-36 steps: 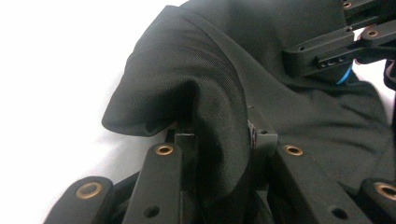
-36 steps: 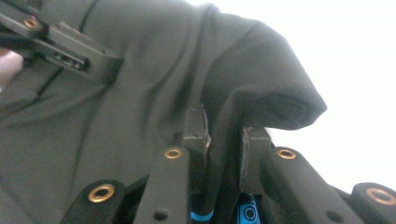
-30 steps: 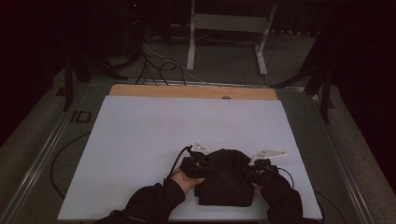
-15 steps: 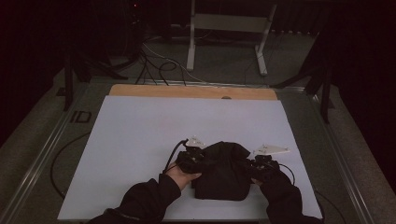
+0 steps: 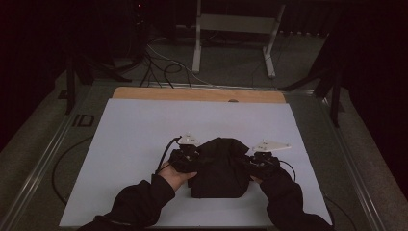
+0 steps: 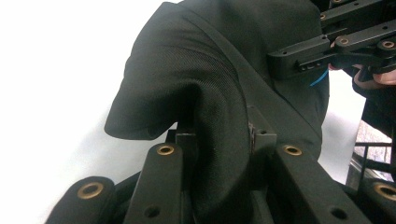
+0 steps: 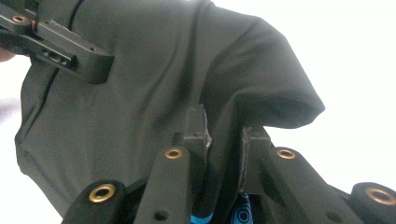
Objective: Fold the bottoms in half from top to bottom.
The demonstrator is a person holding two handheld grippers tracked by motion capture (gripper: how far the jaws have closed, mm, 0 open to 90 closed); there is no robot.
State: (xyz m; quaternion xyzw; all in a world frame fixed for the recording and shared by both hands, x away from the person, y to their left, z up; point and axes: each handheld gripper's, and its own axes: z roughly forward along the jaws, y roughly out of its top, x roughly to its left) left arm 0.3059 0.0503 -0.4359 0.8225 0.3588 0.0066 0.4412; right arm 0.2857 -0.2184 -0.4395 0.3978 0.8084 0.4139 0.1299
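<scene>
A black cloth garment (image 5: 219, 166) is bunched between both hands near the front of the white table sheet (image 5: 144, 130). My left gripper (image 5: 190, 156) holds its left side; in the left gripper view a thick fold of the cloth (image 6: 219, 116) is pinched between the jaws (image 6: 224, 137). At the cloth's right side my right gripper (image 5: 257, 161) is shut on another fold (image 7: 224, 126), seen squeezed between its jaws (image 7: 224, 135). The upper part of the cloth is lifted off the sheet and its lower part hangs down to it. Each gripper view shows the other gripper (image 6: 327, 46) (image 7: 60, 46) across the cloth.
A wooden strip (image 5: 197, 95) runs along the sheet's far edge. Beyond the table stand a metal frame (image 5: 235, 33) and loose cables (image 5: 163, 65) on a dark floor. Metal rails (image 5: 43, 154) border the table on both sides. The person's dark sleeves (image 5: 139, 202) enter from the bottom.
Both grippers have moved away from the front edge and risen, lifting the top of the black cloth with them. Both grips are unchanged.
</scene>
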